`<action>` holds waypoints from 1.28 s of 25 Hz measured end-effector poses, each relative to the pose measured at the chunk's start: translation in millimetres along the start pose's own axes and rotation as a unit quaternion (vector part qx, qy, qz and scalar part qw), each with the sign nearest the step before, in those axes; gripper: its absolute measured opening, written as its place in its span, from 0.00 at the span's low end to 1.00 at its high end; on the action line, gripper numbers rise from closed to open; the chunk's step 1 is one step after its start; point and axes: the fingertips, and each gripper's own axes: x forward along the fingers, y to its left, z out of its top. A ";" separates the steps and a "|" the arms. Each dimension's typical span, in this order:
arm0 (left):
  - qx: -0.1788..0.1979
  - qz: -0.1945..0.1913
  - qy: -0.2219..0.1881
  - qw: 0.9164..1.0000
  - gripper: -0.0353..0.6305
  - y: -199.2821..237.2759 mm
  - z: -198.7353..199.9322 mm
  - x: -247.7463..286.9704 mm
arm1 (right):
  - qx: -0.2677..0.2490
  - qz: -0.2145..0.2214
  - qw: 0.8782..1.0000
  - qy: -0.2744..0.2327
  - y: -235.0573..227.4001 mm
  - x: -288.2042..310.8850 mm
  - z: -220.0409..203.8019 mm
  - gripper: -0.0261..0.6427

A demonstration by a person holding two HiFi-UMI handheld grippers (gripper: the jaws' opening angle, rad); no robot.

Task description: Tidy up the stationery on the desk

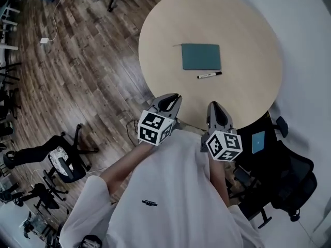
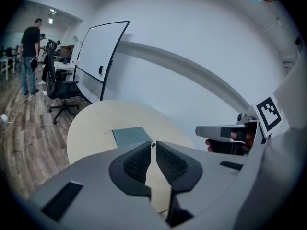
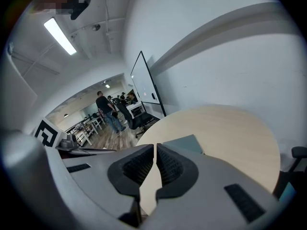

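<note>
Round table (image 1: 232,25), pale smooth wood-look top, upper centre of the head view. On it lies a flat rectangular teal notebook (image 1: 200,56) with a matte cover. Just below it, apart, is a slim white pen (image 1: 209,75) with dark ends, possibly a marker. Left gripper (image 2: 154,146): ribbed dark pads all but together, nothing between. Right gripper (image 3: 156,148): pads together, empty. Both are at the table's lower edge.

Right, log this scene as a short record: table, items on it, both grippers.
Table: round, light wood
Notebook: teal, closed, flat near the table's middle
Marker: lying along the notebook's near edge, apart from it
Left gripper: at the table's near edge, jaws nearly together, empty
Right gripper: beside it, jaws together, empty
</note>
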 end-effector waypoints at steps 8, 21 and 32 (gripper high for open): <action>0.019 0.006 0.024 1.000 0.12 7.6 2.7 45.6 | 0.042 0.015 0.999 0.023 -29.5 31.2 6.0 0.10; 0.107 0.012 0.068 0.992 0.12 32.0 3.5 136.6 | 0.036 0.007 0.998 0.052 -92.4 98.4 -6.4 0.11; 0.152 0.005 0.098 0.984 0.12 65.3 2.9 217.5 | 0.056 0.027 0.995 0.081 -111.6 166.3 -24.1 0.11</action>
